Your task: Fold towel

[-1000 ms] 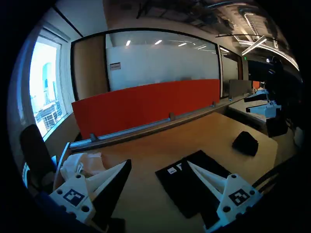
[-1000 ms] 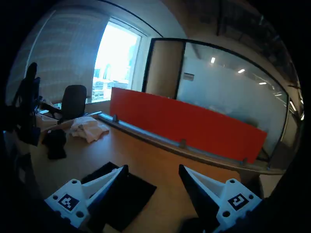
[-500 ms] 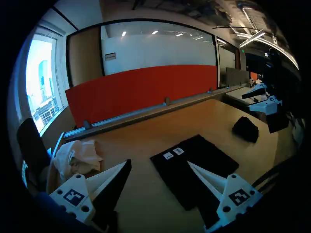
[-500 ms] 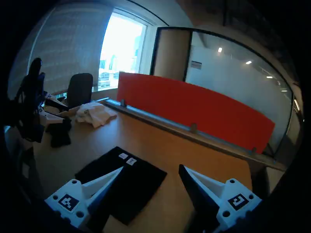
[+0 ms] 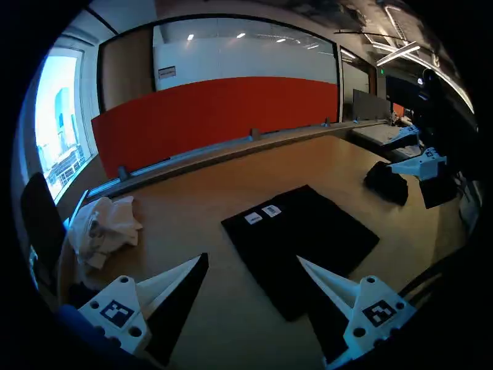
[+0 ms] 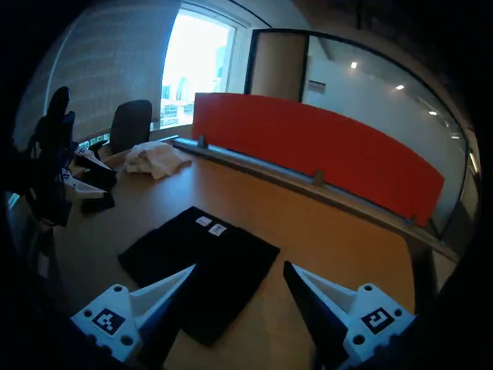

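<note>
We are only beginning the fold.
The black towel (image 5: 302, 228) is lying flat before the left gripper (image 5: 251, 258) and right gripper (image 6: 239, 265), both hanging open, empty.

Ahead of my left gripper (image 5: 251, 258): towel (image 5: 308, 237) plain black, two small white tags (image 5: 262, 214). Desk (image 5: 203, 197) tan wood. Partition (image 5: 209, 114) beyond, solid orange-red. Cloth heap (image 5: 101, 225), left, white. Gripper fingers (image 5: 163, 285) white, black-and-white square markers (image 5: 117, 312).
</note>
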